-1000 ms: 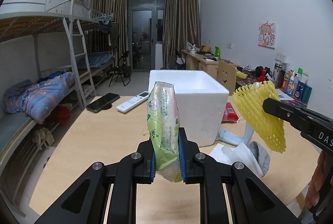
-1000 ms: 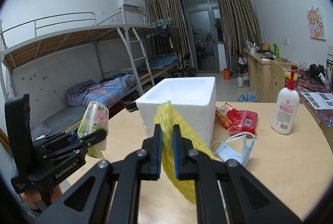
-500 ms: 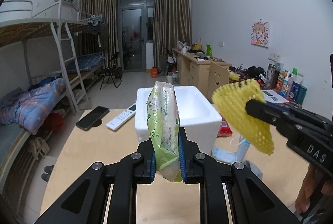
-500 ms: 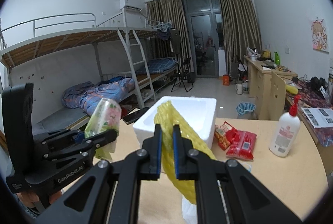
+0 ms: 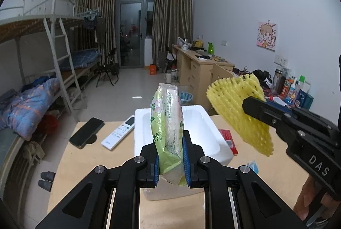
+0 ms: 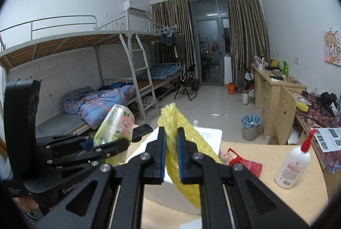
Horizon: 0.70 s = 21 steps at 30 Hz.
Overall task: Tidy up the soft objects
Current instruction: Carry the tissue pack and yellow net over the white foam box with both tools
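A: Left wrist view: the left gripper (image 5: 171, 156) pinches a green tissue pack (image 5: 168, 122) upright between its blue pads, above the white foam box (image 5: 210, 133) on the wooden table (image 5: 70, 167). What appears only here?

B: A black phone (image 5: 86, 132) in full, a white remote (image 5: 119, 132), and a hand (image 5: 309, 197) under the right gripper's body at the lower right edge.

A: Right wrist view: the right gripper (image 6: 171, 156) clamps a yellow foam net (image 6: 181, 143), its 2 pads pressed onto the mesh, which hangs below them. Unique items?

B: A white bottle with a red nozzle (image 6: 294, 167) and red packets (image 6: 245, 163) on the table.

A: Pose?

B: Both grippers are held in the air, tilted slightly downward over the box; the left one appears from the side in the right view, the pack standing up from it.

A: Obscured parts?

B: The box interior is largely covered by the pack and the net. Print on the pack is too small to read. The net's lower end is cut by the gripper frame.
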Available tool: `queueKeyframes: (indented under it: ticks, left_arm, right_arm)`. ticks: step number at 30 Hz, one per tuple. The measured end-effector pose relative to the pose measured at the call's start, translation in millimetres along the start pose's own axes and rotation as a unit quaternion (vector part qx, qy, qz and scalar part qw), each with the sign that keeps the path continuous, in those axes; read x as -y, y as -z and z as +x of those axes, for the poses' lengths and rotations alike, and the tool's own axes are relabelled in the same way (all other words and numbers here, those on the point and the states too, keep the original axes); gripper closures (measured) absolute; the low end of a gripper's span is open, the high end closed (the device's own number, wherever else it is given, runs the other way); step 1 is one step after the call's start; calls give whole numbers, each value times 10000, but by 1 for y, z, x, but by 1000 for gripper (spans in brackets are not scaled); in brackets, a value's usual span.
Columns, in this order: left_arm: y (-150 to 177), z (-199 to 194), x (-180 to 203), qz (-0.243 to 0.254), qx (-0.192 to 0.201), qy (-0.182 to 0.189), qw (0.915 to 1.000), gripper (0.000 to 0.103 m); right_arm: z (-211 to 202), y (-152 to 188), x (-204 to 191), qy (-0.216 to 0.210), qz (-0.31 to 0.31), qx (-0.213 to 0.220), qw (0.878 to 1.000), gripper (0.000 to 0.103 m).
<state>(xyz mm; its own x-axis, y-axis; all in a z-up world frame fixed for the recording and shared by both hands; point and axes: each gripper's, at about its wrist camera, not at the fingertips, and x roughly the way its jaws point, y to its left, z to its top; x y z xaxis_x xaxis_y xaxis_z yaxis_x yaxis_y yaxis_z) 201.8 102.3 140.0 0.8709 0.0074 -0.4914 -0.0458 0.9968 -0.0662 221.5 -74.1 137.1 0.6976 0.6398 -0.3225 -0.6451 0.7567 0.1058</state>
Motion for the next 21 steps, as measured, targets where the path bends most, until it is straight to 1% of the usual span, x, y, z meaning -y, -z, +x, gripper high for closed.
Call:
queueKeyframes:
  ticks: [6,8,10,12,13,15,18,21]
  left_arm:
    - [-16,25,-5,8,-67,53,10000,84]
    - [-20,32,-6,0,-46,-13,10000,84]
    - [-22,40,-9,-47,-66,18,10000,84]
    - [-22,47,-12,-79,-114,41,9999,84]
    - [-21,52,-11,-13,-171,19,9999,84]
    - [-20,60,-7,57,-288,126,9995,84]
    - [-18,72,-2,133,-407,101,9990,84]
    - [-15,79,2,217,-431,91,9988,84]
  right_arm:
    - [21,-9,6,-18,25,-38,10000,91]
    - [27,-11,7,9,-3,-51,10000,91]
    - [35,-12,9,15,25,-77,10000,91]
    - [41,-14,13,-12,79,-92,9999,91]
    - [45,-14,15,-24,126,-97,9999,91]
    - [47,-13,21,-53,163,-97,9998,91]
    - [47,-11,21,-61,216,-56,9997,91]
    - [51,-9,24,-69,252,-115,9996,91]
